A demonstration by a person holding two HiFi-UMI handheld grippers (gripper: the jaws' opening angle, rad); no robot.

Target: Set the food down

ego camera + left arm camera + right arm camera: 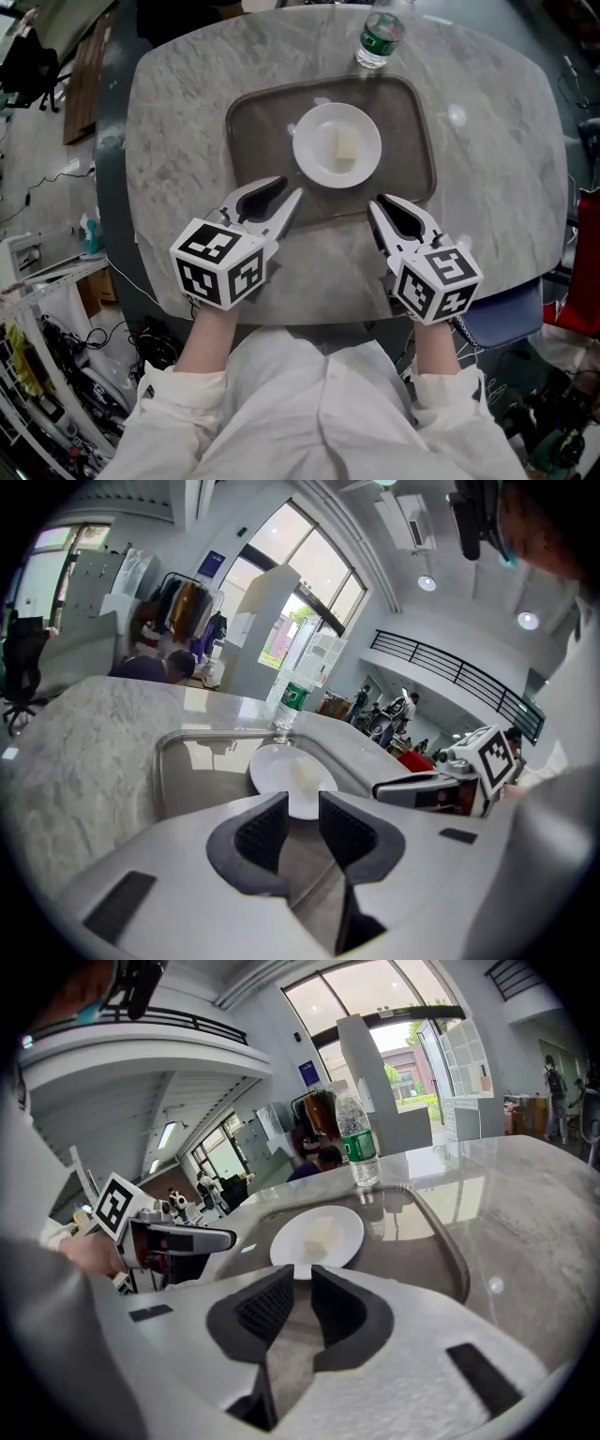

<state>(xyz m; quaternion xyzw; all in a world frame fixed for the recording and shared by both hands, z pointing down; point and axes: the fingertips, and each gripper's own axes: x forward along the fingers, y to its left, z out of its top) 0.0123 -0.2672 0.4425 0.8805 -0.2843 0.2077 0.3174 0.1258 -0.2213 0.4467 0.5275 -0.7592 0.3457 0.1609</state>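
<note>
A dark grey rectangular tray (251,122) lies flat on the pale marbled stone desk (178,141). A round white plate (307,141) sits on the tray, slightly towards its far side. On the plate lies the food (347,147), a small pale yellowish slab. A clear plastic bottle with a green label (379,37) stands upright just beyond the tray's far rim.

The left hand-held gripper (290,190) points at the tray's near left edge. Its own view shows its ribbed dark pads a narrow gap apart with nothing between them. The right hand-held gripper (377,202) sits at the near right edge in the same state, parted and empty. Whether either tip touches the rim cannot be told.

Judging by how things lie, the food is already resting on the desk by way of tray and plate, so the setting-down looks complete. What remains is a clean release. To do that well:

- Keep both sets of jaws parted, so that no pad drags on the rim.
- Draw both hand-held grippers straight back towards the body together, not one at a time. An uneven pull could twist the tray.
- Avoid any forward nudge, which could push the tray into the bottle or make the plate slide.
</note>
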